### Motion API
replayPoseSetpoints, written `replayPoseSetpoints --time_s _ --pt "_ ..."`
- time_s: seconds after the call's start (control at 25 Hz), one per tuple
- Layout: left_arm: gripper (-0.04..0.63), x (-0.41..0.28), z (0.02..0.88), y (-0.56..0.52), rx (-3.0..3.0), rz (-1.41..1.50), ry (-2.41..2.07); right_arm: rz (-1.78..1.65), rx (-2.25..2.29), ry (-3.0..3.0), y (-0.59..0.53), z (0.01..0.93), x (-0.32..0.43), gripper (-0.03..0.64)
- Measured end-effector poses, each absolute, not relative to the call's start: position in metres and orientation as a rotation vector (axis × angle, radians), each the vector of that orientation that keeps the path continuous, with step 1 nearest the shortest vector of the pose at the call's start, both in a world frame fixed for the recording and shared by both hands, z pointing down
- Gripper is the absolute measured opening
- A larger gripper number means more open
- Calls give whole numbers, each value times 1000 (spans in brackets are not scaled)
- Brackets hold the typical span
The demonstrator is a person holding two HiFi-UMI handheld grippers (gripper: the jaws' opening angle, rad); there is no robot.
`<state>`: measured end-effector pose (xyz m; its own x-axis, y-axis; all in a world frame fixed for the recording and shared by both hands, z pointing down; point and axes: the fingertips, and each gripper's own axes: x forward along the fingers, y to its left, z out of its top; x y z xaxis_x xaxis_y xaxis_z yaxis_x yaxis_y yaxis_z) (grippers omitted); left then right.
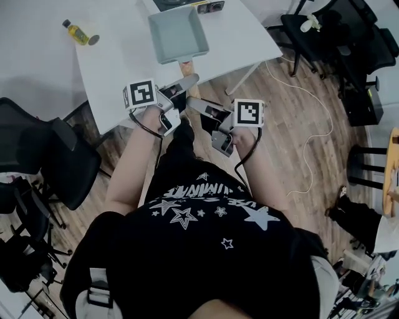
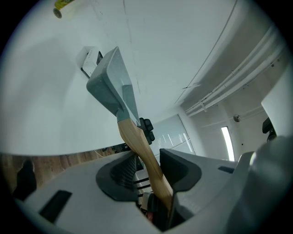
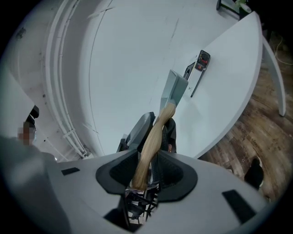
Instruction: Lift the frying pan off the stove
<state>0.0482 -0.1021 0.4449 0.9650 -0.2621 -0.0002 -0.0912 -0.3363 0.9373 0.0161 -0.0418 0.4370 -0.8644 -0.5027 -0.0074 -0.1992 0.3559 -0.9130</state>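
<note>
A square grey-blue frying pan (image 1: pixel 177 34) with a wooden handle (image 1: pixel 186 66) is over the white table (image 1: pixel 112 68); whether it rests on the table or hangs just above it I cannot tell. My left gripper (image 1: pixel 185 83) is shut on the handle (image 2: pixel 137 141) near the pan (image 2: pixel 110 77). My right gripper (image 1: pixel 201 107) is shut on the handle's tail end (image 3: pixel 153 137), just behind the left gripper's jaws. The pan (image 3: pixel 174 93) shows edge-on in the right gripper view. A dark flat appliance (image 1: pixel 187 5) lies at the table's far edge, behind the pan.
A bottle of yellow liquid (image 1: pixel 78 32) lies at the table's left. A black office chair (image 1: pixel 37 156) stands to my left and dark chairs (image 1: pixel 330 31) at upper right. A white cable (image 1: pixel 312 124) trails over the wooden floor. A small black and red device (image 3: pixel 203 61) lies beyond the pan.
</note>
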Motion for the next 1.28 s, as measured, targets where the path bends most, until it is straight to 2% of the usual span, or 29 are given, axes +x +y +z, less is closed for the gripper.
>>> replayPoseSetpoints --time_s 0.36,1.28 --pt "161 30 447 -37 1891 -184 -265 -1530 -589 2363 25 435 -4 140" --pt "161 -53 453 -6 1878 -65 -68 -1505 -778 2269 50 443 -98 145"
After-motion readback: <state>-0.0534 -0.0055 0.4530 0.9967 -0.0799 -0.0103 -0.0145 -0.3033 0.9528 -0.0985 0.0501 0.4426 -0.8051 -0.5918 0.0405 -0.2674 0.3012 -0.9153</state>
